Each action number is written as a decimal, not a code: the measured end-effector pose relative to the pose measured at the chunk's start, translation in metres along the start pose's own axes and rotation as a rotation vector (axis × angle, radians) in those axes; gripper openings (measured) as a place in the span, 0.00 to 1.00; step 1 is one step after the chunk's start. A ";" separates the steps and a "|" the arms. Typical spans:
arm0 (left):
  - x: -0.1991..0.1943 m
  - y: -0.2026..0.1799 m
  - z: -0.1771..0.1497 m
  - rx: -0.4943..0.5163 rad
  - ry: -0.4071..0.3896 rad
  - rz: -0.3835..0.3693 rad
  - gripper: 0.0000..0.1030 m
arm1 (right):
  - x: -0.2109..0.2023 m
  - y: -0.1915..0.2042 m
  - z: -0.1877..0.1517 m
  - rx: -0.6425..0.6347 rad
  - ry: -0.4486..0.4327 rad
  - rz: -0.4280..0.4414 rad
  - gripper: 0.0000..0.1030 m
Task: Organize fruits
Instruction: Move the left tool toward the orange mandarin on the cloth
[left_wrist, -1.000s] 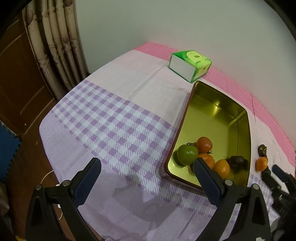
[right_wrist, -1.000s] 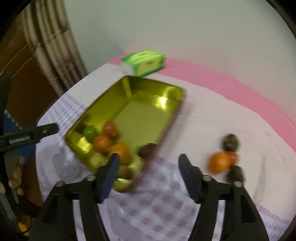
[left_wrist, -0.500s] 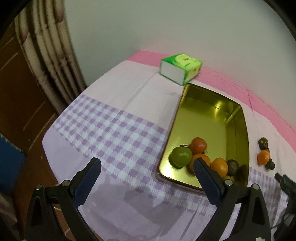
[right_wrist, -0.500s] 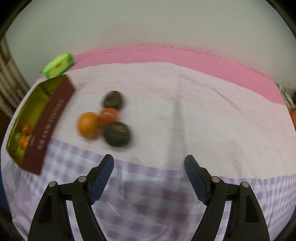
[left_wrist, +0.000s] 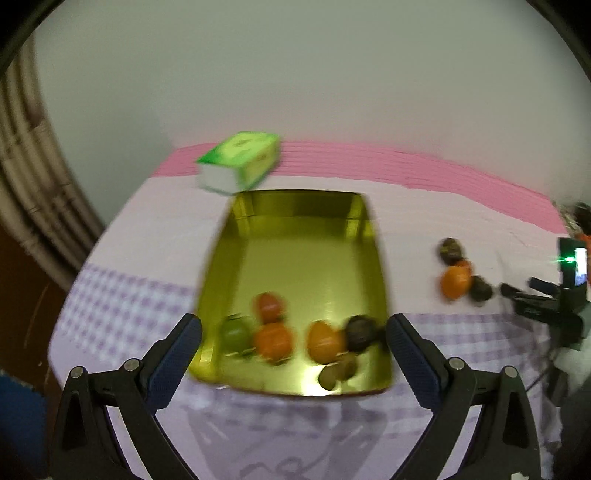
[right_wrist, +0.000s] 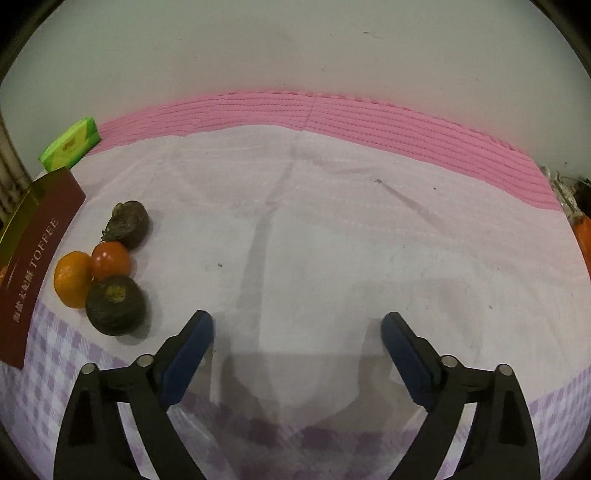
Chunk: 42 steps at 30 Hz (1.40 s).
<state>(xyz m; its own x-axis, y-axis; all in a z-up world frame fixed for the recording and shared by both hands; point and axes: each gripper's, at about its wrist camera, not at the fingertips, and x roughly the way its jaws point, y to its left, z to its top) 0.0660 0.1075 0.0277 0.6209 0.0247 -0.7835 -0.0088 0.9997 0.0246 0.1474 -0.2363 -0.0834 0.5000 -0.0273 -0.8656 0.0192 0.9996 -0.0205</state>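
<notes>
A gold tin tray (left_wrist: 295, 236) lies on the table and holds several fruits, among them a green one (left_wrist: 234, 334), orange ones (left_wrist: 273, 341) and a dark one (left_wrist: 360, 332). My left gripper (left_wrist: 293, 341) is open and empty over the tray's near end. Loose fruits lie right of the tray: an orange (right_wrist: 70, 278), a red tomato (right_wrist: 110, 260) and two dark fruits (right_wrist: 116, 304) (right_wrist: 129, 223). My right gripper (right_wrist: 297, 339) is open and empty over bare cloth, right of these fruits. The tray's maroon side (right_wrist: 40, 254) shows at the left edge.
A green tissue box (left_wrist: 240, 160) stands behind the tray near the wall; it also shows in the right wrist view (right_wrist: 70, 144). Curtains (left_wrist: 26, 184) hang at the left. Orange items (right_wrist: 583, 229) sit at the table's far right edge.
My left gripper has swung right and now faces the tray head-on. My right gripper has moved further right, so the loose fruits have slid toward the left of its view.
</notes>
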 end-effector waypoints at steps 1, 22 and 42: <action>0.003 -0.009 0.002 0.009 0.005 -0.013 0.96 | 0.000 0.000 0.000 -0.011 -0.006 0.001 0.94; 0.089 -0.137 0.006 0.174 0.138 -0.187 0.96 | 0.000 -0.006 -0.008 -0.023 -0.048 0.021 1.00; 0.128 -0.152 0.016 0.154 0.184 -0.238 0.55 | -0.001 -0.005 -0.008 -0.024 -0.049 0.024 1.00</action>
<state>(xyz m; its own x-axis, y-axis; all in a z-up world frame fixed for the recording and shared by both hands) 0.1598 -0.0414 -0.0662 0.4392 -0.1941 -0.8772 0.2467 0.9649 -0.0900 0.1400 -0.2416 -0.0868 0.5422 -0.0026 -0.8402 -0.0143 0.9998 -0.0123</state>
